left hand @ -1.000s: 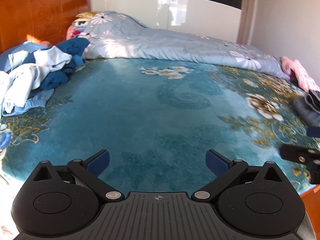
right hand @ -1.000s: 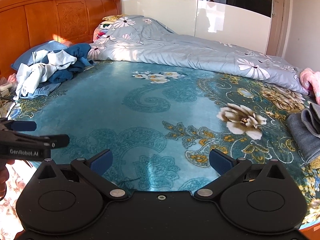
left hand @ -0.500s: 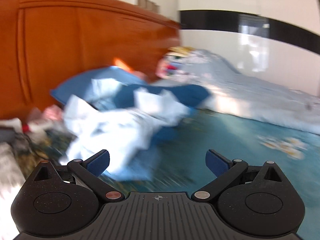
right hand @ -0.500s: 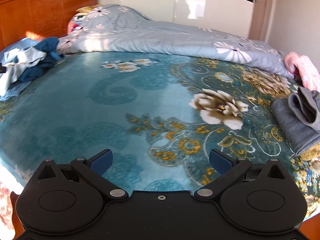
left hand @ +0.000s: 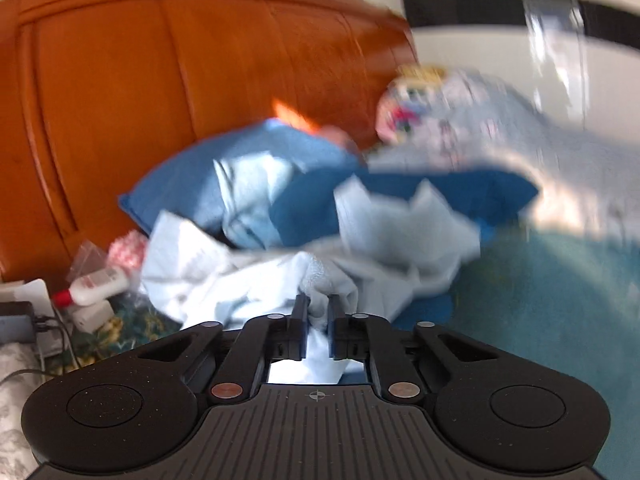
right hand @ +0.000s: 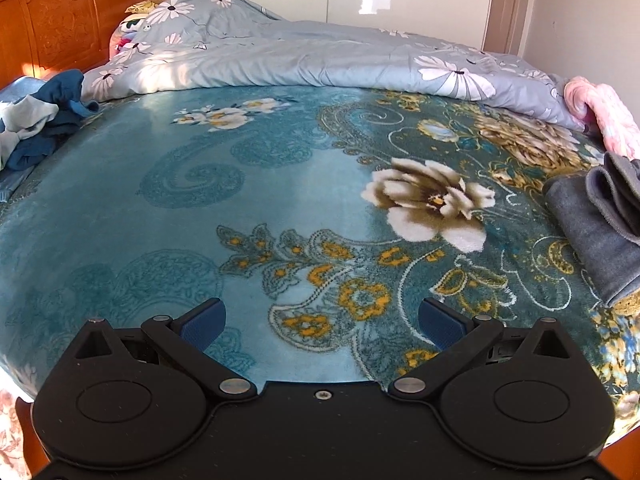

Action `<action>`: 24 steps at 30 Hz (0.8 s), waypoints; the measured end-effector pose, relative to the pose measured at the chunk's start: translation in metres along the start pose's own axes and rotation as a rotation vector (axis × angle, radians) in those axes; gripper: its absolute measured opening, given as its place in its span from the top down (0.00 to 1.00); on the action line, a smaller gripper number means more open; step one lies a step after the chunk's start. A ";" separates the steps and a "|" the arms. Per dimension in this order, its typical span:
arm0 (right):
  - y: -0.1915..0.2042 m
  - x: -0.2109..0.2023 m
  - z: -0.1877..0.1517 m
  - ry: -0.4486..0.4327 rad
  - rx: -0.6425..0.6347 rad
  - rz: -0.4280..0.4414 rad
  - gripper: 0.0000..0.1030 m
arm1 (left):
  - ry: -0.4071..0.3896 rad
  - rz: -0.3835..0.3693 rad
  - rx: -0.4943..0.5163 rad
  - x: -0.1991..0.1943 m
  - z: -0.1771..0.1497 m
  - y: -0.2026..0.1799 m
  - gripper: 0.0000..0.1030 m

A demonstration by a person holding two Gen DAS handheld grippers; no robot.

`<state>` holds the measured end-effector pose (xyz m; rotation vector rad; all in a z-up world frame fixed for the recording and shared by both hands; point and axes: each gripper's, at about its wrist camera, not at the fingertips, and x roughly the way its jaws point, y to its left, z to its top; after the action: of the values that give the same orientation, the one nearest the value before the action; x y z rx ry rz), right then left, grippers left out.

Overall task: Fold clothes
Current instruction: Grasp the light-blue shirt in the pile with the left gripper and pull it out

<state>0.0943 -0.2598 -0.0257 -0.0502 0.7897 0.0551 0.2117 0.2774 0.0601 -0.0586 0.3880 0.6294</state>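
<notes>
A pile of unfolded clothes lies by the headboard: a pale blue-white garment (left hand: 248, 276) on top of dark blue ones (left hand: 452, 192). My left gripper (left hand: 318, 312) is shut on a fold of the pale garment at the pile's near edge. The pile also shows at the far left of the right wrist view (right hand: 36, 124). My right gripper (right hand: 322, 322) is open and empty above the teal floral blanket (right hand: 200, 208). A folded grey garment (right hand: 596, 220) lies at the bed's right side.
An orange wooden headboard (left hand: 168, 80) stands behind the pile. A white bottle (left hand: 94, 284), a charger and cables (left hand: 36, 328) lie left of it. A rumpled grey floral duvet (right hand: 320, 56) runs along the far side; a pink garment (right hand: 604, 116) lies at the right.
My left gripper swung left to the clothes pile, moved in close and shut on the pale garment. My right gripper stayed open and turned slightly right over the blanket.
</notes>
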 end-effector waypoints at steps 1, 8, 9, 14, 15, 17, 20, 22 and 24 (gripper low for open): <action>-0.001 0.001 -0.001 0.004 0.001 0.000 0.01 | -0.022 -0.011 -0.021 -0.002 0.008 0.001 0.94; -0.010 0.006 -0.005 0.016 0.035 0.014 0.01 | -0.278 -0.274 -0.107 -0.069 0.097 -0.027 0.95; -0.010 0.006 -0.004 0.011 0.044 0.017 0.01 | -0.326 -0.370 -0.118 -0.091 0.113 -0.038 0.95; -0.009 -0.001 -0.003 -0.022 0.064 0.041 0.01 | -0.530 -0.899 -0.070 -0.204 0.145 -0.102 0.95; -0.009 -0.003 -0.003 -0.026 0.061 0.040 0.01 | -0.584 -0.990 -0.026 -0.229 0.142 -0.117 0.95; -0.013 -0.008 -0.003 -0.039 0.068 0.029 0.01 | -0.605 -1.107 0.022 -0.260 0.135 -0.145 0.94; -0.023 -0.018 -0.005 -0.060 0.091 0.006 0.01 | -0.505 -1.177 0.079 -0.269 0.112 -0.181 0.94; -0.033 -0.026 -0.008 -0.070 0.104 -0.017 0.01 | -0.384 -1.187 0.113 -0.254 0.087 -0.200 0.94; -0.044 -0.032 -0.013 -0.074 0.113 -0.046 0.01 | -0.234 -1.161 0.126 -0.230 0.055 -0.210 0.94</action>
<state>0.0653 -0.3057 -0.0107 0.0404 0.7157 -0.0307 0.1824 -0.0127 0.1831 -0.0775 0.1153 -0.5332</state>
